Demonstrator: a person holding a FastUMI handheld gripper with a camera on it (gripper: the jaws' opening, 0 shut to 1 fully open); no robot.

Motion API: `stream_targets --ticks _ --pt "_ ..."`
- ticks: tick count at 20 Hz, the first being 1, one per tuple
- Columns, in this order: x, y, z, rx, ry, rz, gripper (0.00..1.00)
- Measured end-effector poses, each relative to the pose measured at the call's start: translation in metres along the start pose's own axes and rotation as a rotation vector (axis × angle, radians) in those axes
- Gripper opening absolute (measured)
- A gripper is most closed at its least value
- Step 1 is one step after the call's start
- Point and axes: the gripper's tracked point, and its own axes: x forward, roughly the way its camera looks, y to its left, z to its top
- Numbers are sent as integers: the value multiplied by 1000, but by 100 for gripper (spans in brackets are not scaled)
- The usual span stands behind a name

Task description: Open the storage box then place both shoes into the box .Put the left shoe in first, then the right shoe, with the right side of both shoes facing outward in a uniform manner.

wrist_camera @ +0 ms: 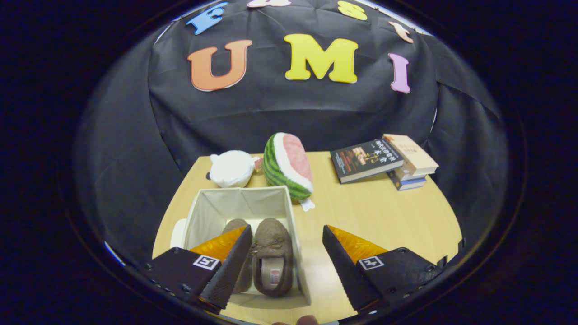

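On the pale wooden table [384,212], just ahead of the gripper [287,241], stands the open storage box [212,210], a cream fabric cube with soft, slightly creased walls. Both shoes lie inside it side by side, toes pointing away from the fingers. The right-hand shoe [272,253] is a brown, suede-like slipper with a stitched seam and small bow across the top and a light lining showing at its opening. The left-hand shoe [235,225] looks the same brown, but the gripper's left finger covers most of it, so just its toe and a strip of its side can be seen.

The gripper's fingers are spread wide apart and hold nothing; the box's right wall and a bare stretch of table lie in the gap between them.

Something white [179,232] peeks out at the box's left side; what it is cannot be made out. Beyond the box sit a white plush toy [231,168] and a plush watermelon slice [287,164], the melon's lower edge hidden behind the box's far corner. Farther right is a stack of books [386,160], the lower ones mostly covered by those on top.
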Motion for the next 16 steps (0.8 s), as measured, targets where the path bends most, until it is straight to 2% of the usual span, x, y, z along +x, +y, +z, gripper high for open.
stream_targets --ticks 1,8,16 --pt "-11 -11 8 1 -33 -2 97" --pt "-90 -112 70 19 -271 -42 96" --pt "-162 -195 83 38 -422 -76 96"
